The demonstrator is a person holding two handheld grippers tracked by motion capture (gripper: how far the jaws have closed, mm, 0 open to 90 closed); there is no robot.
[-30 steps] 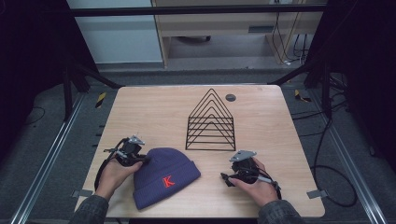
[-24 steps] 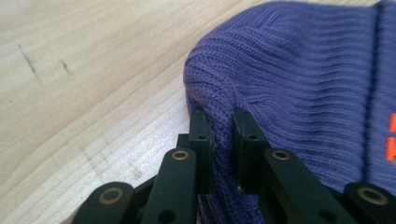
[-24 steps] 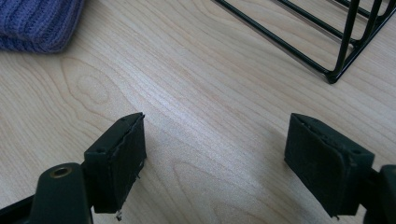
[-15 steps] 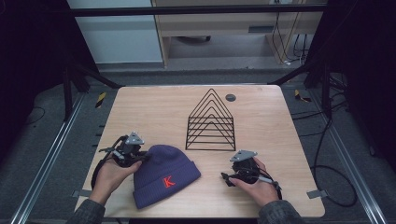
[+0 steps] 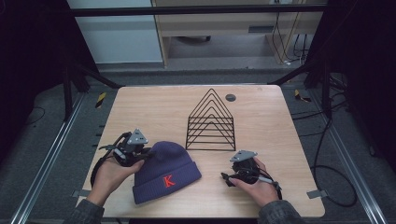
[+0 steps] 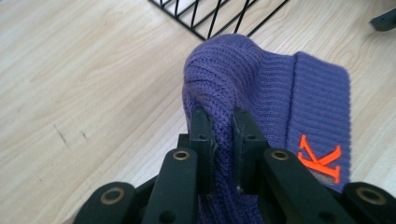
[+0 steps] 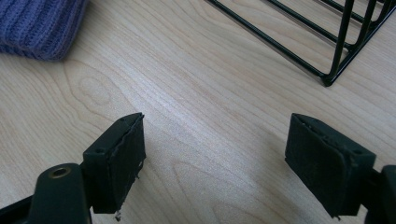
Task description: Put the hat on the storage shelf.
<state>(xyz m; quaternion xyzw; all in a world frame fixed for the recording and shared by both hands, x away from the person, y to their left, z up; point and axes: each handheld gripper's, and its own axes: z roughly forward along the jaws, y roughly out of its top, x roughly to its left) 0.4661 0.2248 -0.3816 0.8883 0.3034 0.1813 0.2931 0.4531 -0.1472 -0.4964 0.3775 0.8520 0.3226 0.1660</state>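
Purple beanie [image 5: 166,170] crown points toward wire rack [image 5: 211,122]

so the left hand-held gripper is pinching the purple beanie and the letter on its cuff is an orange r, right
Not quite. The left hand-held gripper does pinch the purple beanie, but the orange letter on its cuff is a K, not an R. The left gripper view shows it plainly, and so does the high view.

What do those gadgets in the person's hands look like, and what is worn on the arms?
Both are black. The left gripper and right gripper each carry a grey three-cornered plate on top and trail a black cable. Up close, each has two flat black jaws on arms with brass-coloured rivets. The sleeves are dark grey.
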